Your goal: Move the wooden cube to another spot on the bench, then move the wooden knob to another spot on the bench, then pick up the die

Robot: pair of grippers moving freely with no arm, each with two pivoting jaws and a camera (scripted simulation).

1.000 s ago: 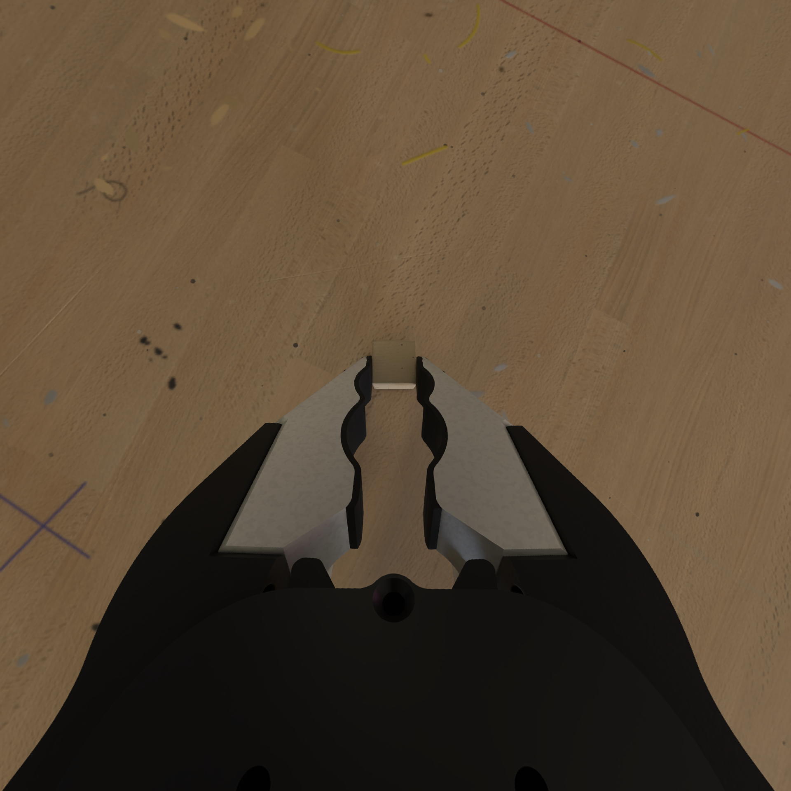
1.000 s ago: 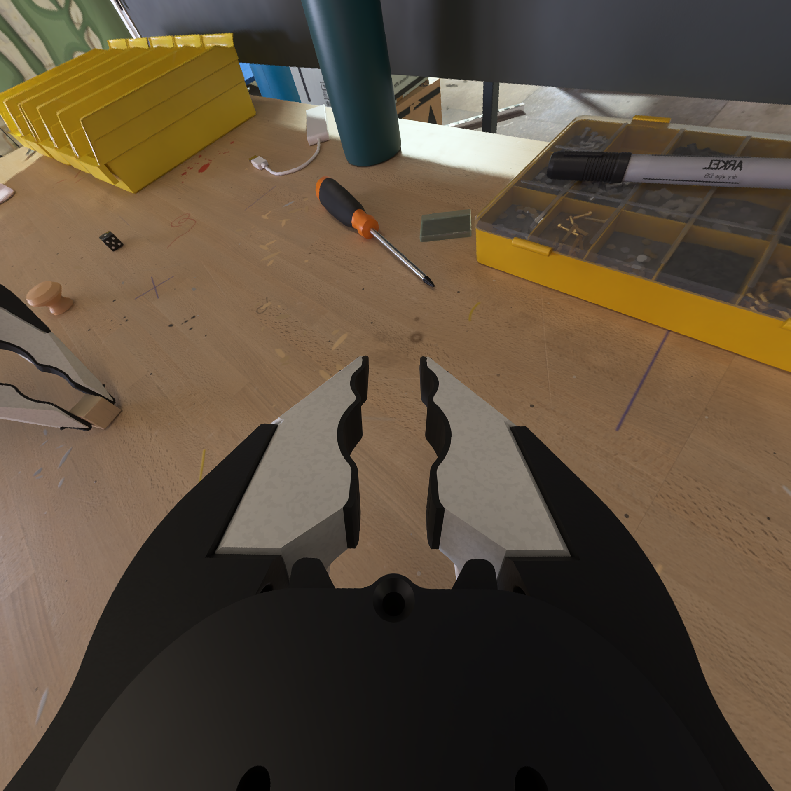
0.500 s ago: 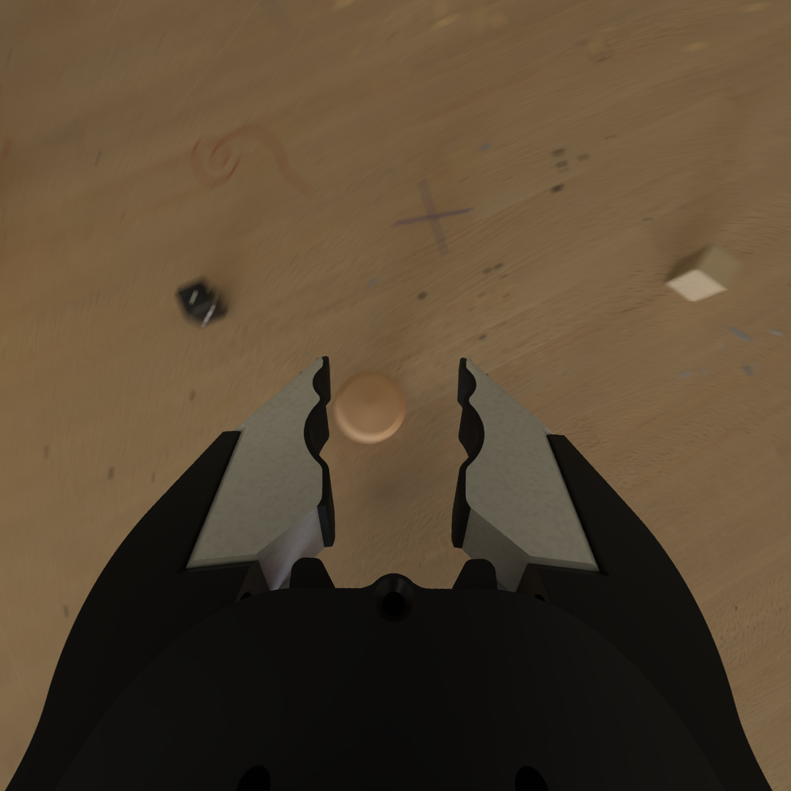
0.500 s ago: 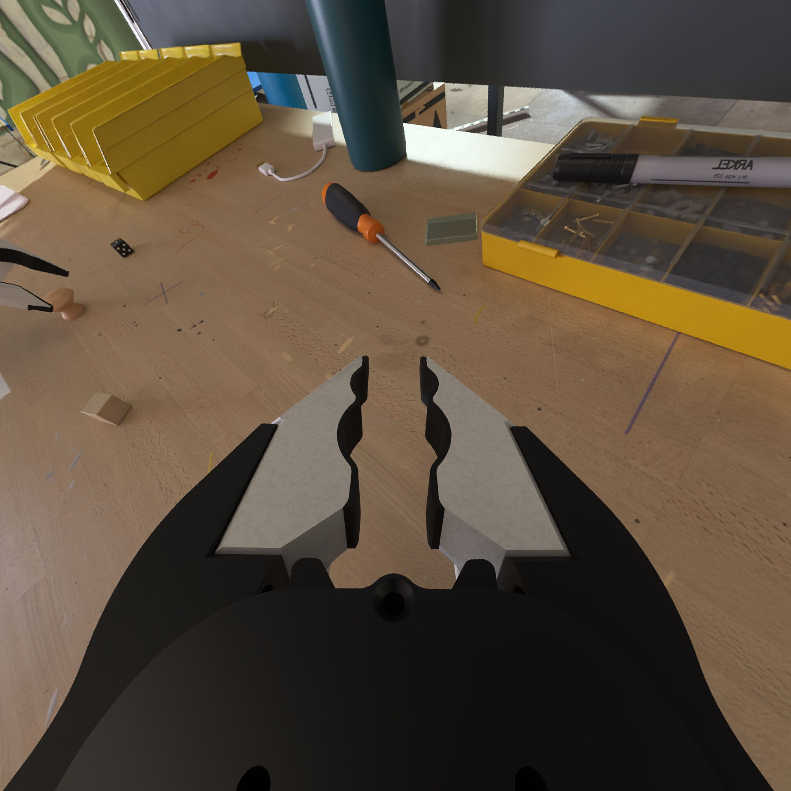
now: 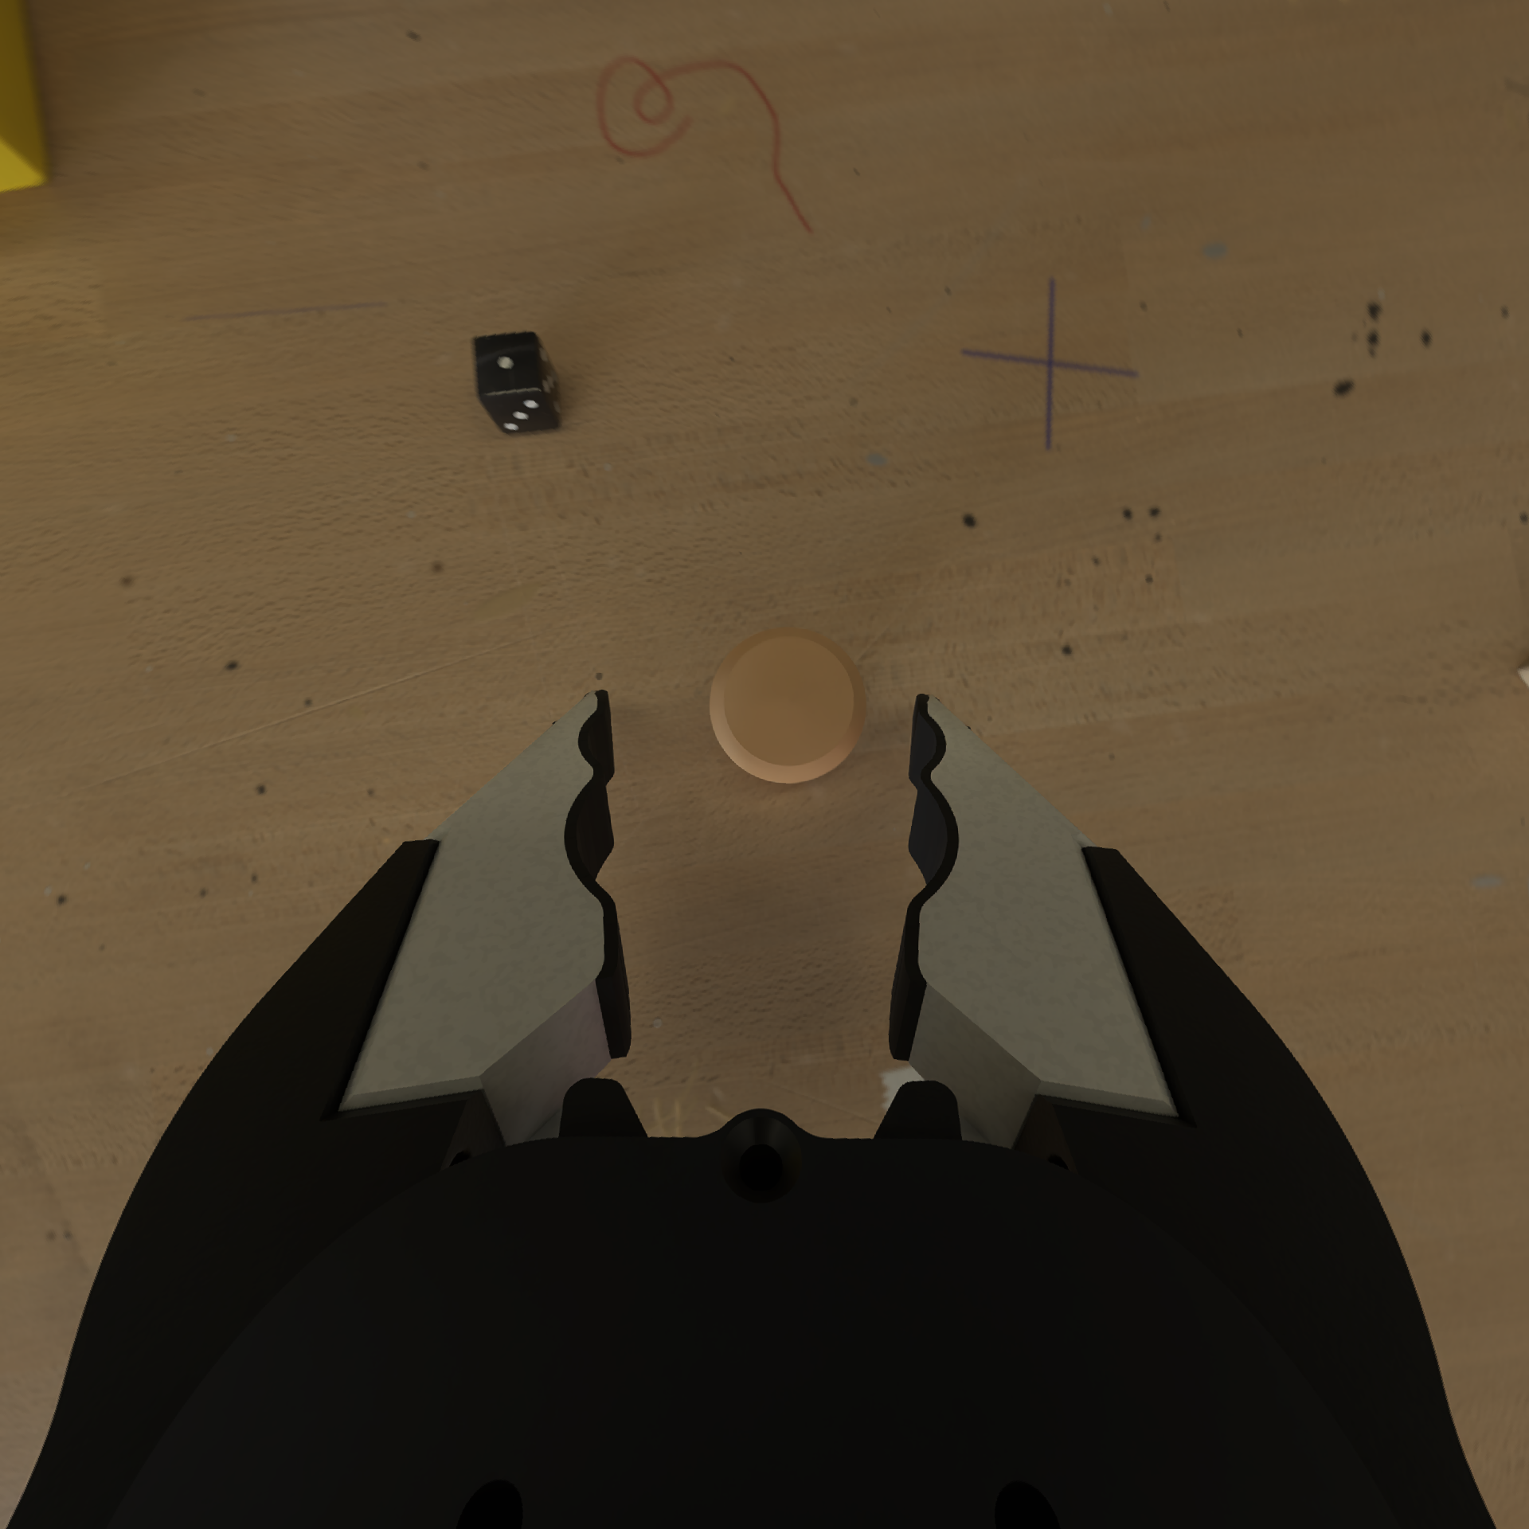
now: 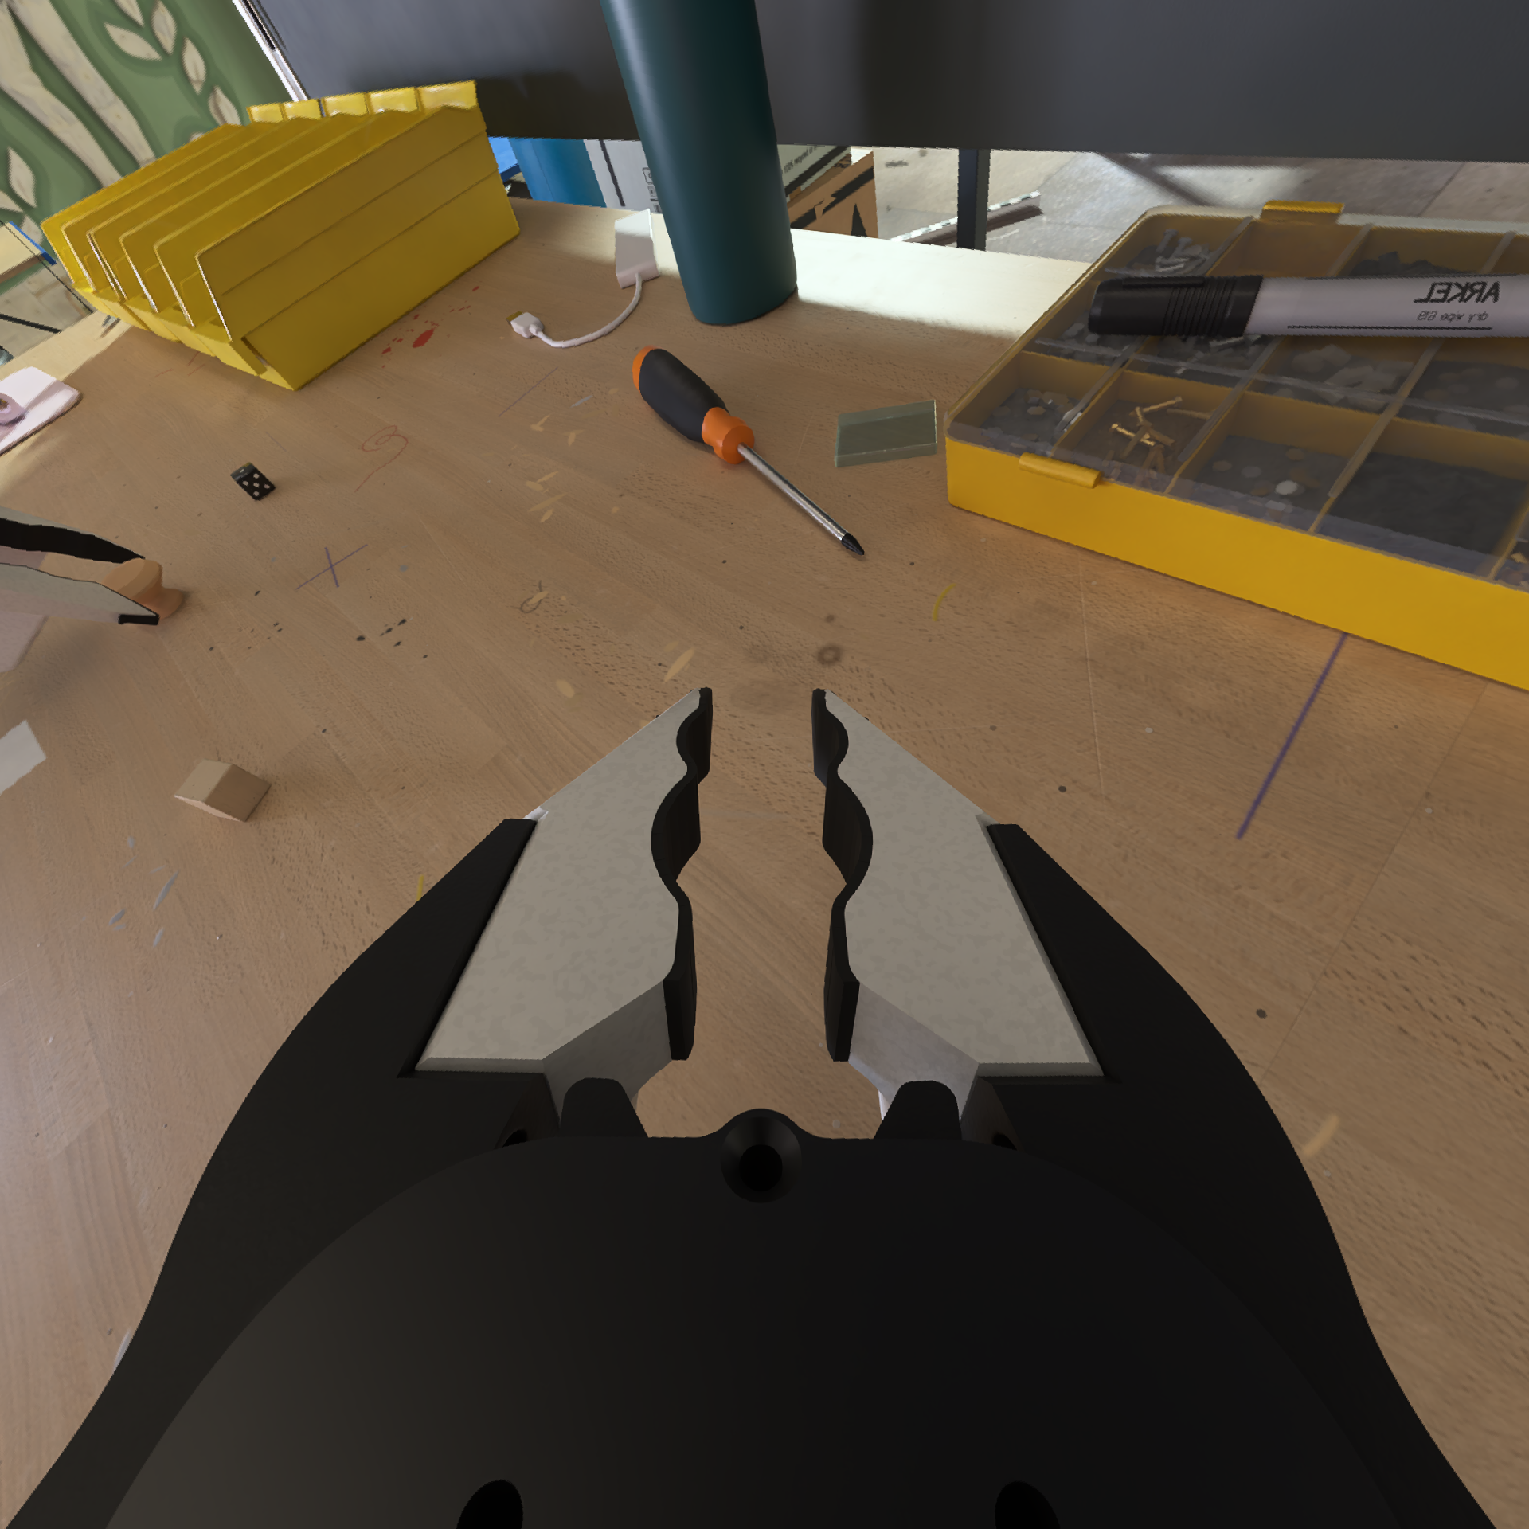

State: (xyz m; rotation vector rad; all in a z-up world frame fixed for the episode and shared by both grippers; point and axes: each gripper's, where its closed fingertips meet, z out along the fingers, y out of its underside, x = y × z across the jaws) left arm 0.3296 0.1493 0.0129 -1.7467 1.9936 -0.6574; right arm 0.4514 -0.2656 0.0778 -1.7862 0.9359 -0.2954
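Observation:
The round wooden knob [image 5: 786,703] stands on the bench, between the tips of my left gripper [image 5: 761,702], which is open and points down at it. The pads do not touch the knob. The black die [image 5: 517,382] lies beyond it to the left. In the right wrist view the wooden cube [image 6: 222,790] lies alone on the bench at the left. The left gripper's fingers [image 6: 83,591] straddle the knob [image 6: 157,587] there, and the die [image 6: 252,481] lies farther back. My right gripper [image 6: 761,695] hovers over bare bench, slightly open and empty.
A yellow parts box [image 6: 1241,529] with a marker [image 6: 1307,304] on it sits at the right. A screwdriver [image 6: 711,422], a grey-green block [image 6: 885,430], a teal cylinder [image 6: 703,165], a white cable [image 6: 579,331] and a yellow rack [image 6: 289,240] lie toward the back.
My left gripper let go of the cube, opened wide and moved over to the knob, then came lower around it. The cube stays where it was set down. The right gripper barely moved.

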